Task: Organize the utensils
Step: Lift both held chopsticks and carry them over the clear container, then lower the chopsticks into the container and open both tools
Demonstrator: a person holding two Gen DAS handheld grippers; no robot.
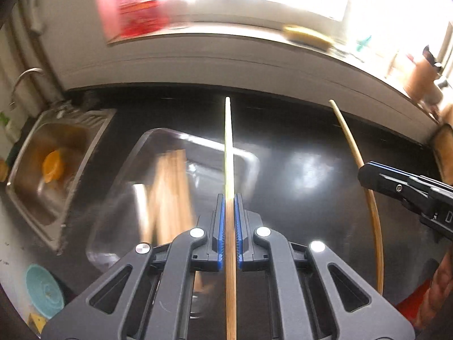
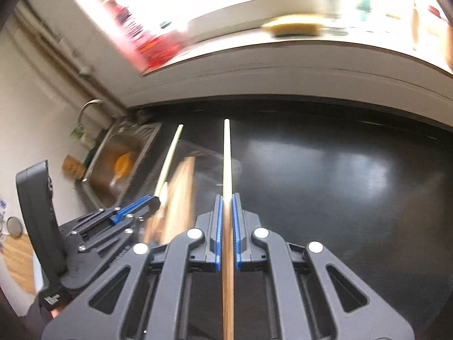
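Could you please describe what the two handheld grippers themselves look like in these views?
Both the left gripper and the right gripper are dark grey plastic, with triangular cut-outs in angular linkage arms, round silver pivot bolts, and blue ribbed pads lining narrow black fingers. In the right wrist view the left gripper has a tall black handle-like body with a small white-lettered label. No cables show.

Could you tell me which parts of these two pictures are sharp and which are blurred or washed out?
Left wrist view: the hand-held gripper and its chopstick are sharp; the clear tray is smeared, the window blown out. Right wrist view: the same, with glare on the counter.
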